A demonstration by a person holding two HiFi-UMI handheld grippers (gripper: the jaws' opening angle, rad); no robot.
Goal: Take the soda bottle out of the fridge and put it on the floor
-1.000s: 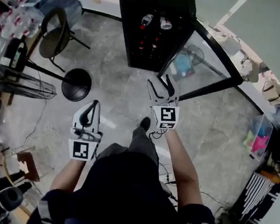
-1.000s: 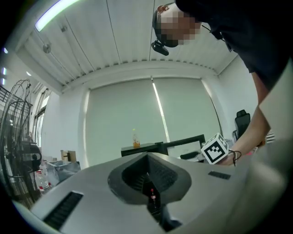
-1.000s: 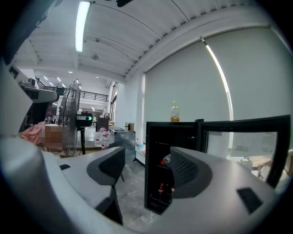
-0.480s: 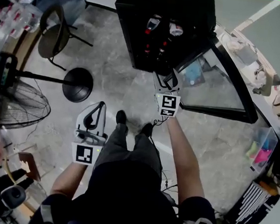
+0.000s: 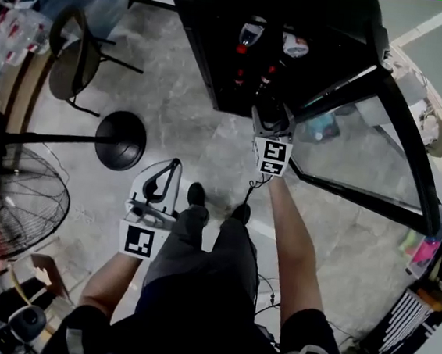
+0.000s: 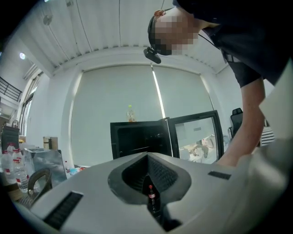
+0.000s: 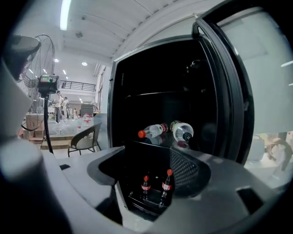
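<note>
Black fridge gapes before parted right tongs.

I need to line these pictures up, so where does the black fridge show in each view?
Head view: the fridge sits at top centre, seen from above.
Left gripper view: the fridge is small and far off, at centre.
Right gripper view: the fridge is close and fills the middle.
Shared landmark: its open glass door, on the fridge's right in every view.

Dark short-sleeved top, grey trousers, black shoes; left tongs and right tongs are white.
</note>
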